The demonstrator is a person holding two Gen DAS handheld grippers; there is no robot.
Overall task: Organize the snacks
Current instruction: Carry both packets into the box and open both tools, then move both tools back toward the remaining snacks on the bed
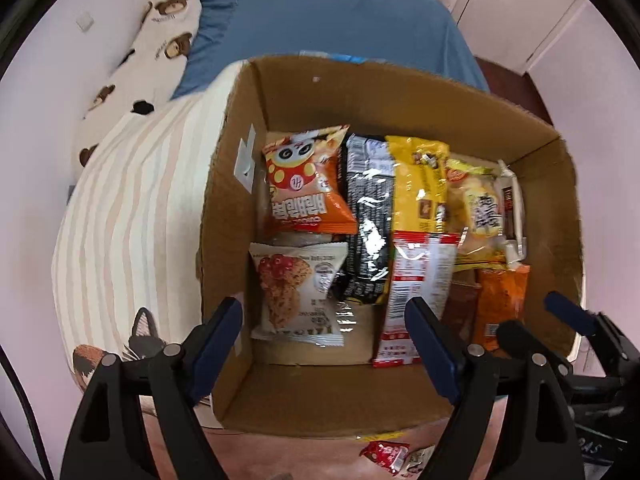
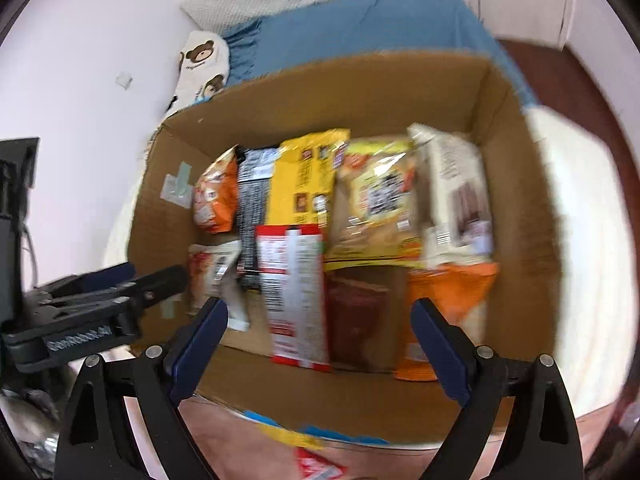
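Both tongs hang spread apart w/ nothing between the fingers: left gripper (image 1: pixel 324 344) and right gripper (image 2: pixel 320 344) each point down into the cardboard box (image 1: pixel 360 92), which sits straight ahead of both. The packets inside lie w/ long axes running away from the tongs, side by side in approx. two rows. About 9 show in the left view; the right view is blurred, so the count is unsure. At least 2 loose packets (image 1: pixel 386 456) lie outside, below the box's near wall, between the two tongs and slightly nearer the left one's right finger. They look like the likely next pick.
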